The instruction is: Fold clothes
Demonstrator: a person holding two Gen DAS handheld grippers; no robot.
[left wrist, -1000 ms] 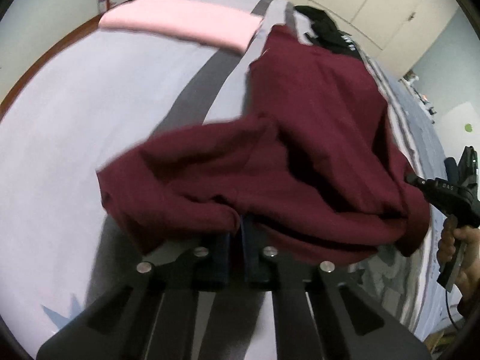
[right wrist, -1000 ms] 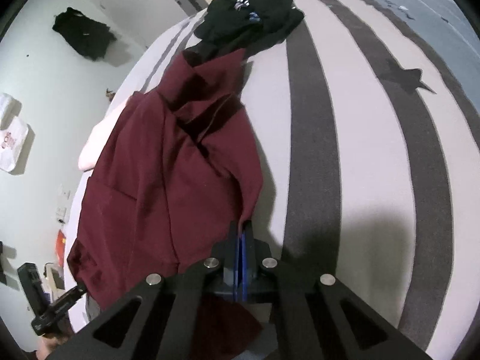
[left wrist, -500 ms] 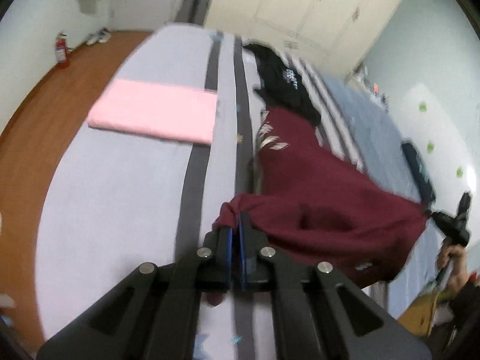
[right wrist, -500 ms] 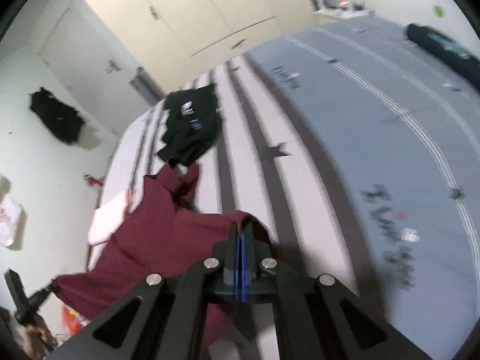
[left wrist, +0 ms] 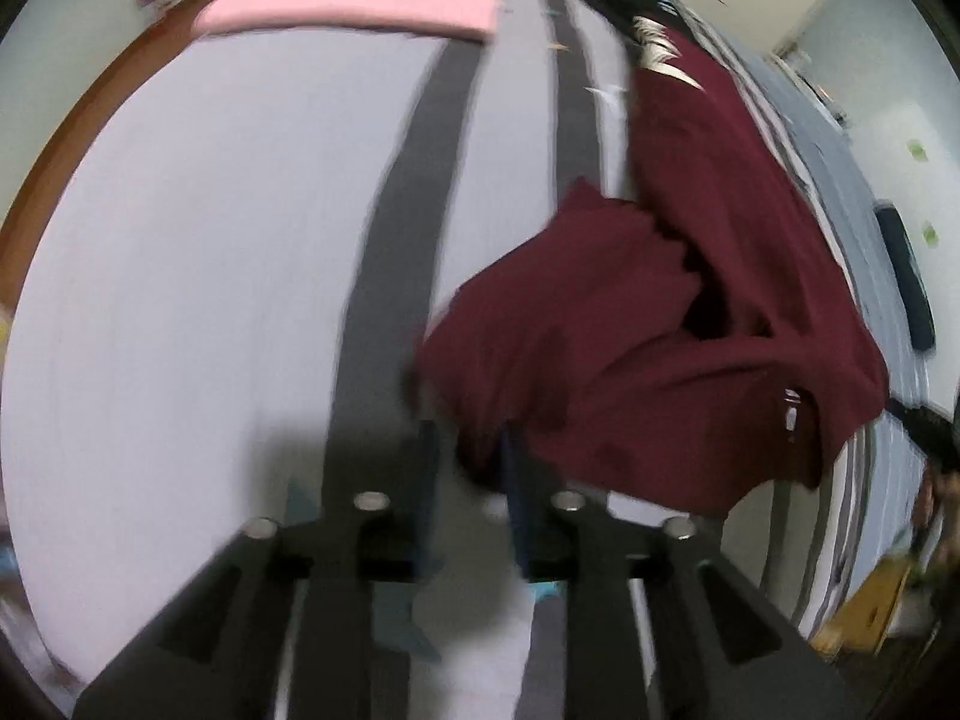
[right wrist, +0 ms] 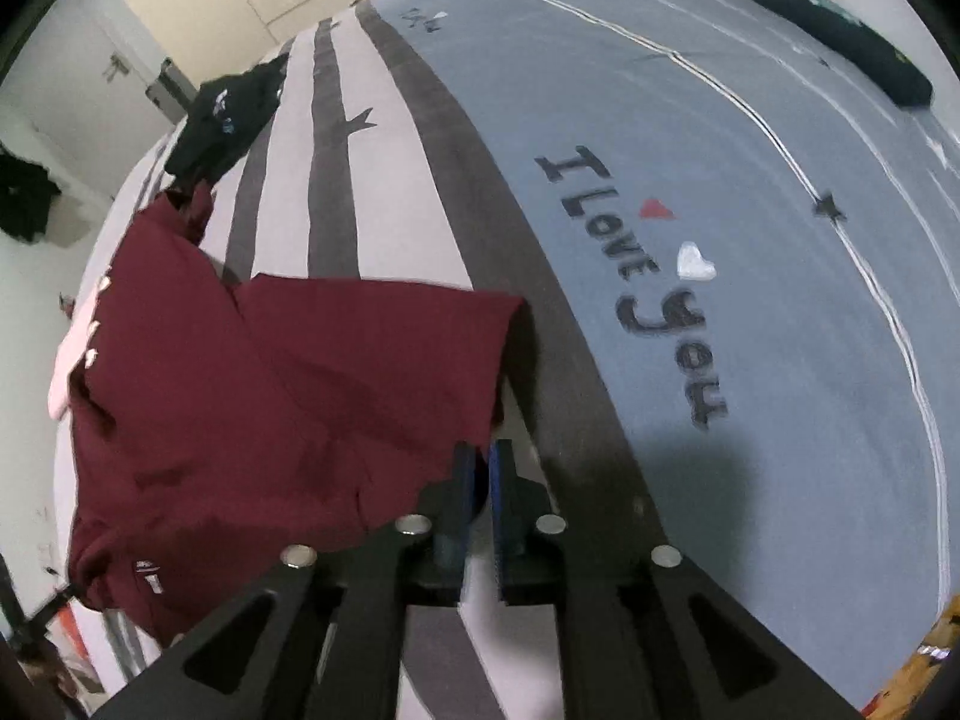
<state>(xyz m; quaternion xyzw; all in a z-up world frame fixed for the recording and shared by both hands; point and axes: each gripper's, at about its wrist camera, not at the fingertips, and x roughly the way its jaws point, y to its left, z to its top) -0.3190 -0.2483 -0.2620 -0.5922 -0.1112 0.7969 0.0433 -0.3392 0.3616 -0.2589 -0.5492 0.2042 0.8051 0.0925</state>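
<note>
Your left gripper [left wrist: 468, 480] gapes around the maroon cotton shirt [right wrist: 270, 384]; your right gripper [right wrist: 478, 480], barely parted, touches its corner beside the bedsheet's "I Love You" lettering [right wrist: 636, 282].

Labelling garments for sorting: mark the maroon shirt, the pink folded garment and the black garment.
maroon shirt [right wrist: 288, 384], right wrist view, middle of its body.
pink folded garment [left wrist: 360, 3], left wrist view, top face.
black garment [right wrist: 222, 120], right wrist view, centre of the heap.

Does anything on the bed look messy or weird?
Yes. The dark red shirt lies bunched and crooked across the striped bedspread, one corner near the right claw. Behind it, black clothes sit in a crumpled heap. The pink garment is neatly folded.
</note>
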